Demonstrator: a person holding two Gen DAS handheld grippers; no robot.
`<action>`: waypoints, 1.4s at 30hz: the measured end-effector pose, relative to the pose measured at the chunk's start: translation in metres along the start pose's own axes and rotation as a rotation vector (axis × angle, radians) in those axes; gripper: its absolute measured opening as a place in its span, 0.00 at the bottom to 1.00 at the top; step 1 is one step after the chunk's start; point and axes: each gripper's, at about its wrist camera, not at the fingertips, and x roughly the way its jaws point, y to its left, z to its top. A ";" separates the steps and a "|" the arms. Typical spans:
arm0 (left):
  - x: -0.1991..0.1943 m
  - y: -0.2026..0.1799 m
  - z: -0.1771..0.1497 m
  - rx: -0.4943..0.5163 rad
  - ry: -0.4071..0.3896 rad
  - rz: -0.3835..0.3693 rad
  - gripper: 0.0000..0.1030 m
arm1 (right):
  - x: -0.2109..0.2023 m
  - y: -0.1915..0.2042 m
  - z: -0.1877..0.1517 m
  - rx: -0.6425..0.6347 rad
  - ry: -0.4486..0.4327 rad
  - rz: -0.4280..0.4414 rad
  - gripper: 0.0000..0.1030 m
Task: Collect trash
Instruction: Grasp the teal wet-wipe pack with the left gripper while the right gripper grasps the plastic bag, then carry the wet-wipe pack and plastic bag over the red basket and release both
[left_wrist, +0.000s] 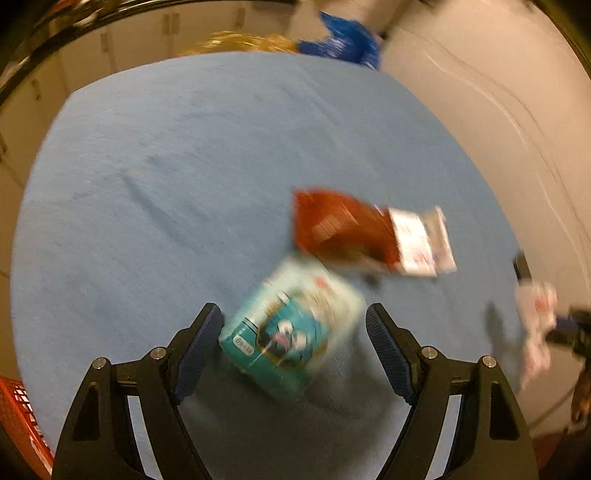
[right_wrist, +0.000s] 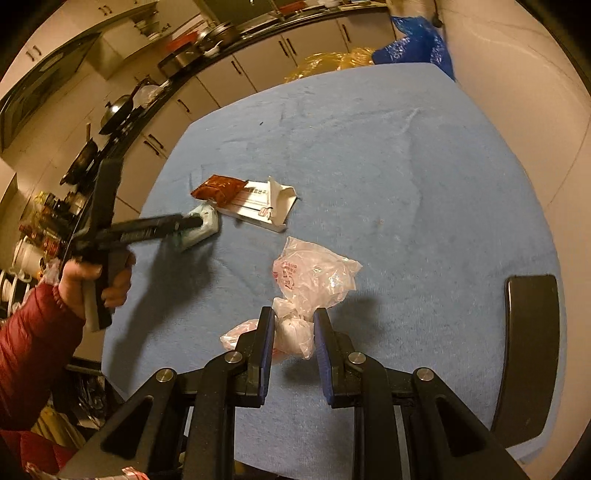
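Observation:
A teal snack pack (left_wrist: 291, 328) lies on the blue cloth (left_wrist: 166, 184), blurred. My left gripper (left_wrist: 292, 308) is open and straddles it, a pad close on each side, with no visible squeeze. Just beyond lie a red-brown wrapper (left_wrist: 332, 225) and a torn white carton (left_wrist: 421, 240). In the right wrist view my right gripper (right_wrist: 293, 314) is shut on a crumpled clear plastic bag (right_wrist: 317, 273) with pink print, whose loose part spreads ahead of the fingers. A hand in a red sleeve (right_wrist: 29, 339) holds the left gripper (right_wrist: 195, 221) at the teal pack (right_wrist: 205, 225).
A black chair back (right_wrist: 528, 354) rises at the table's right edge. Blue (right_wrist: 417, 44) and yellow (right_wrist: 332, 61) plastic bags sit past the far edge. A red crate (left_wrist: 18, 417) shows low on the left. Kitchen cabinets and a counter with pots (right_wrist: 122, 103) run along the left.

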 end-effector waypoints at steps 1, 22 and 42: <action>0.001 -0.006 -0.006 0.032 0.004 0.009 0.77 | 0.002 0.001 0.000 0.002 0.000 -0.001 0.22; -0.007 -0.031 -0.041 -0.043 -0.087 0.251 0.33 | 0.022 0.035 -0.006 -0.048 0.014 0.026 0.22; -0.119 -0.013 -0.120 -0.181 -0.254 0.255 0.32 | 0.051 0.128 0.004 -0.224 0.029 0.114 0.22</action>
